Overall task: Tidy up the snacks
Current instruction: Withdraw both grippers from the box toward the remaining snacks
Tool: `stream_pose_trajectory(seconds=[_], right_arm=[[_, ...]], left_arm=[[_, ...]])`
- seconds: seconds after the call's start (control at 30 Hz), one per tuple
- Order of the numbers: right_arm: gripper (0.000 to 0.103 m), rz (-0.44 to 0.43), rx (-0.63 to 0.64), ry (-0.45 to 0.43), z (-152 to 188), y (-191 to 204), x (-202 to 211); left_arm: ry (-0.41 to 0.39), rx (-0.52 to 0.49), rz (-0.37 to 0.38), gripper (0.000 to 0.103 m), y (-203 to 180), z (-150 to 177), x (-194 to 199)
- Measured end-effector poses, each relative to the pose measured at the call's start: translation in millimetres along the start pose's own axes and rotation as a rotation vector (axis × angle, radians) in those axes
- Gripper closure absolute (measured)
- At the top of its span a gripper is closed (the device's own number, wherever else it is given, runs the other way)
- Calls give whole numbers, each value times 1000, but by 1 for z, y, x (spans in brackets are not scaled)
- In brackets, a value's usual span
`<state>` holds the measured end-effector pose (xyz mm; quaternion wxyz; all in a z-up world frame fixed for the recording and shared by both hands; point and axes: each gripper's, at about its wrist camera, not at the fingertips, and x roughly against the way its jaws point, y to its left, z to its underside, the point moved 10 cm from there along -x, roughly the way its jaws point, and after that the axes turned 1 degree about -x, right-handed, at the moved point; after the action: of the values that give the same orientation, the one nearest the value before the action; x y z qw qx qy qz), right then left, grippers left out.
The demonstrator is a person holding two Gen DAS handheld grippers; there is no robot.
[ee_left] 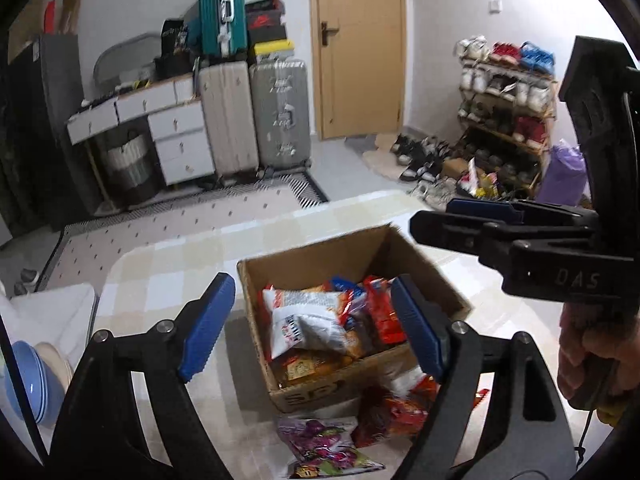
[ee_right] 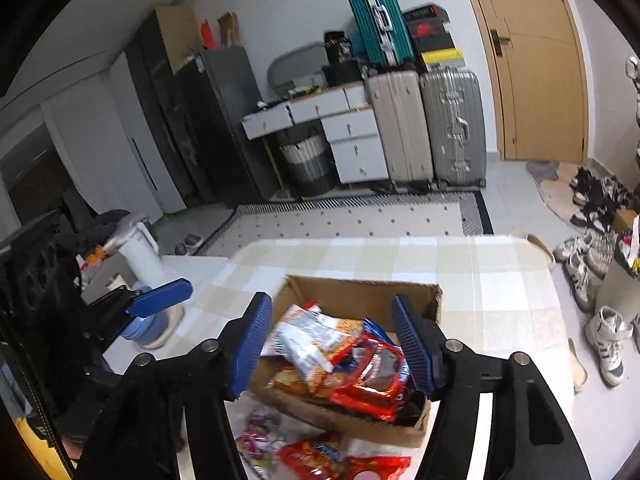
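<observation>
An open cardboard box [ee_left: 316, 252] [ee_right: 360, 292] sits on the checked table, filled with several snack packets, among them a white and orange one [ee_left: 308, 320] and a red one [ee_right: 372, 376]. More packets lie on the table in front of the box: a purple one [ee_left: 324, 440] and red ones [ee_left: 396, 408] [ee_right: 320, 460]. My left gripper [ee_left: 312, 328] is open and empty above the box's near side. My right gripper [ee_right: 332, 344] is open and empty above the box. The right gripper also shows in the left wrist view [ee_left: 460, 224], to the right of the box.
The checked table [ee_right: 480, 280] carries stacked blue bowls [ee_left: 28, 380] at its left edge. A white bin [ee_right: 140, 252] stands left of the table. Suitcases [ee_left: 256, 120], a drawer desk [ee_left: 160, 120], a door [ee_left: 360, 40] and a shoe rack [ee_left: 508, 120] line the room.
</observation>
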<state>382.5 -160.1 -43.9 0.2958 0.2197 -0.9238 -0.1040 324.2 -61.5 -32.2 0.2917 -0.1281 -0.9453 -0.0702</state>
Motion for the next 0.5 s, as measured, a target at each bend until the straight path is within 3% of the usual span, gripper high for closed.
stream_pose_trajectory(seconds=[0.1,0.17,0.5], right_arm=[[38,-7,28,-36,-6,16,27],[30,-6,47,-68,-10,27,48],[29,-31,135,-182,-12,82,149]], left_arm=[[-37,-7,-14,20,-6,-7,31],[-63,0,-15,20,-9,-10,56],[-184,-7,-54,15,-19,-19,185]])
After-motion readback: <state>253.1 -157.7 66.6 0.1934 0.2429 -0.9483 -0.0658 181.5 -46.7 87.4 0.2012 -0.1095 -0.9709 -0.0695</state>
